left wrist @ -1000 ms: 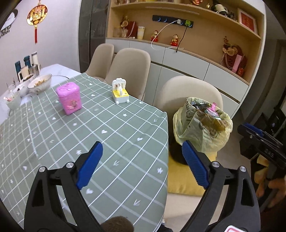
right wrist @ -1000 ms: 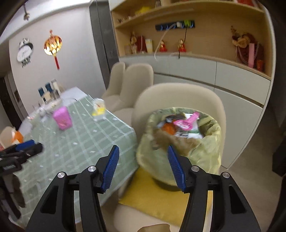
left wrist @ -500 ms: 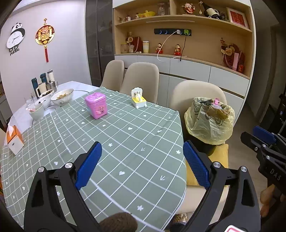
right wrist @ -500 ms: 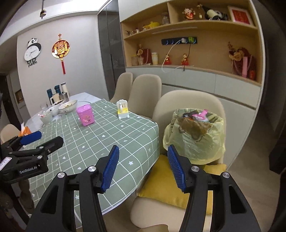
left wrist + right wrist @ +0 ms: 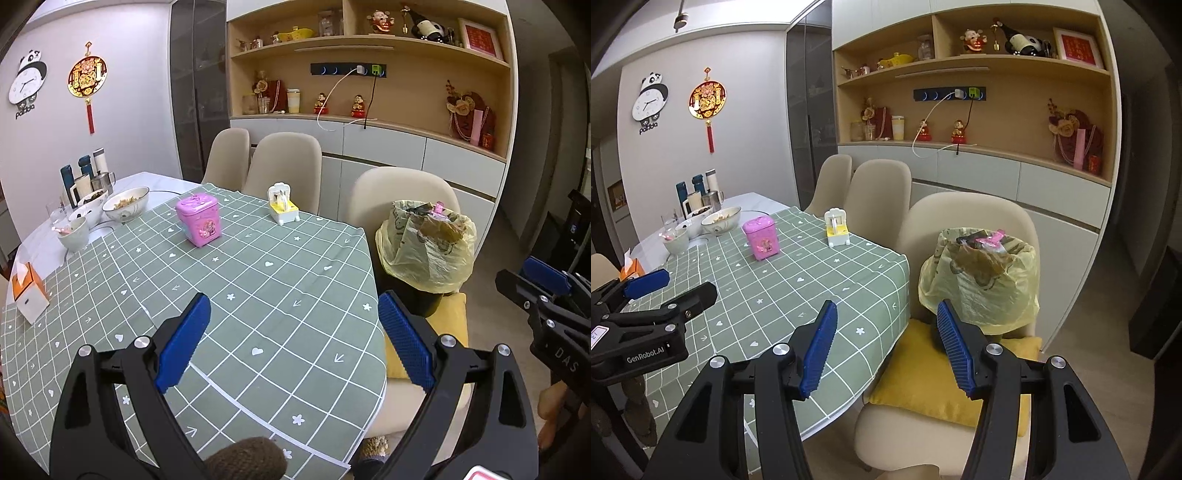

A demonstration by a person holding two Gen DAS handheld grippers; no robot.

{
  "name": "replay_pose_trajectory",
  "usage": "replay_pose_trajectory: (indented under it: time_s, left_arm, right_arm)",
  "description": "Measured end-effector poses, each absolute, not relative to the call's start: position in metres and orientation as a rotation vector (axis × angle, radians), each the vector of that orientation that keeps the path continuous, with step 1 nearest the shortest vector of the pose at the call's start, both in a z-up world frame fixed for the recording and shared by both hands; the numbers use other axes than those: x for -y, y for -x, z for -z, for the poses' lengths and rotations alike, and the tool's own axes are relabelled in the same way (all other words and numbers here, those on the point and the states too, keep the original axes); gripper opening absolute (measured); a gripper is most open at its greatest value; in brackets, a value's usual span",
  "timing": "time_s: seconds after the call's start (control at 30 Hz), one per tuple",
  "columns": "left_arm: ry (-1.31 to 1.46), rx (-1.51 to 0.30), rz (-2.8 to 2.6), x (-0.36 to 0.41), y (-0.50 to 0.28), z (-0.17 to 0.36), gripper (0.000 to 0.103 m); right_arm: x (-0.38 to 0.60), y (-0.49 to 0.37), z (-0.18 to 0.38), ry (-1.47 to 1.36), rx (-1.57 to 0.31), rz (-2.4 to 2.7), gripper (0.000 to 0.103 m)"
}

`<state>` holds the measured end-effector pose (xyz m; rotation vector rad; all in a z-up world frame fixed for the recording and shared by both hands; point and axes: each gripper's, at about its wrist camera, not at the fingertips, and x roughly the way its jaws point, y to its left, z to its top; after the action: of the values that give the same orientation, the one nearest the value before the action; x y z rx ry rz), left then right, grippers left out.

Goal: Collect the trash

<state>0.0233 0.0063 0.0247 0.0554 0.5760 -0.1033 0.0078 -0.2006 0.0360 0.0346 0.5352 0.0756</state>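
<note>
A trash bin lined with a yellow bag [image 5: 428, 247] stands on a yellow cushion on a beige chair beside the table; it also shows in the right wrist view [image 5: 979, 277]. Brown and pink trash fills its top. My left gripper [image 5: 293, 341] is open and empty above the green checked tablecloth [image 5: 258, 280], well back from the bin. My right gripper [image 5: 886, 345] is open and empty, held before the table's corner and the bin. Each gripper shows at the edge of the other's view.
On the table stand a pink tin [image 5: 198, 220], a small yellow-and-white toy [image 5: 282, 208], bowls [image 5: 125, 203], cups, flasks and an orange tissue box [image 5: 27, 291]. Beige chairs [image 5: 284, 166] line the far side. A cabinet with shelves stands behind.
Both grippers have pulled back and away from the bin, which now looks smaller and farther. More of the table has come into view. Both stay open.
</note>
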Motion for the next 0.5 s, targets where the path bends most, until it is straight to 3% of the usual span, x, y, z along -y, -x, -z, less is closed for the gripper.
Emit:
replay_pose_trajectory:
  time_s: [0.5]
  left_arm:
    - [-0.054,-0.548,0.124,-0.0072,-0.0234,-0.0306,0.088]
  right_arm:
    - [0.1999,-0.0124,-0.0374,-0.033,-0.540,-0.066,0.053]
